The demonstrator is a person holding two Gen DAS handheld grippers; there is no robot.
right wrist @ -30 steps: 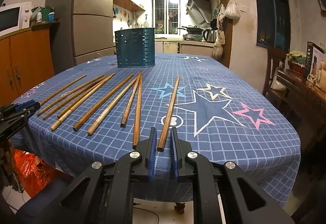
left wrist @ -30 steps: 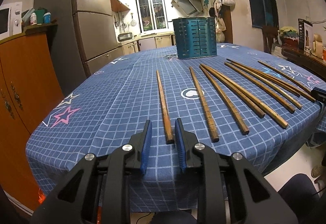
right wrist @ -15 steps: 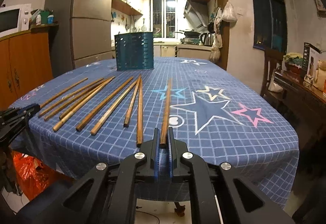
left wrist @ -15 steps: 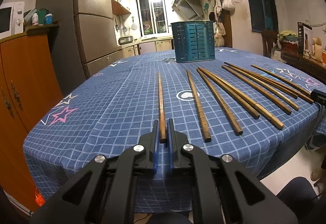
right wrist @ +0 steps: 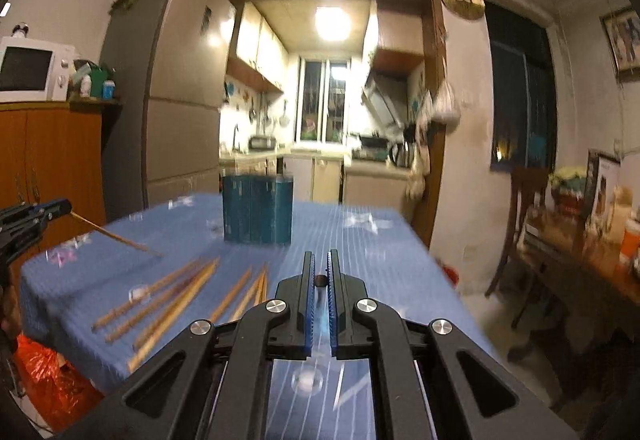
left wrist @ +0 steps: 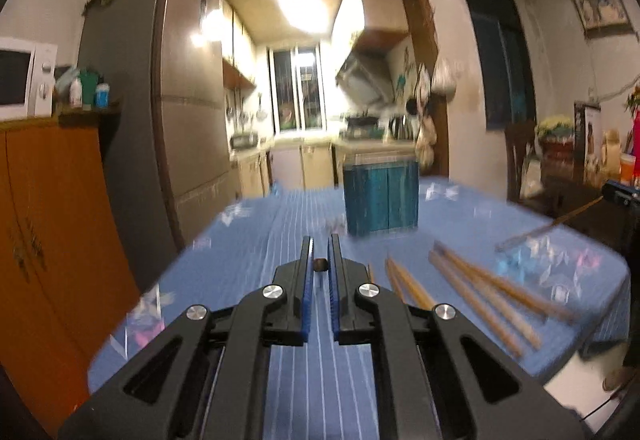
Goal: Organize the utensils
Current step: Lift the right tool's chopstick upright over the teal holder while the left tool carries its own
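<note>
A kitchen table [left wrist: 248, 240] under blue cloth bears a teal holder [left wrist: 380, 198] and loose chopsticks [left wrist: 480, 292]. Left gripper [left wrist: 320, 266] and right gripper [right wrist: 320, 280] each pinch one chopstick, lifted. By the look of it nothing is stowed yet; most remain.

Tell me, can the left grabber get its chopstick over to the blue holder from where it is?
Probably yes. The left gripper is shut on a chopstick, and only bare tablecloth lies between it and the blue holder. The loose chopsticks lie off to the right.
</note>
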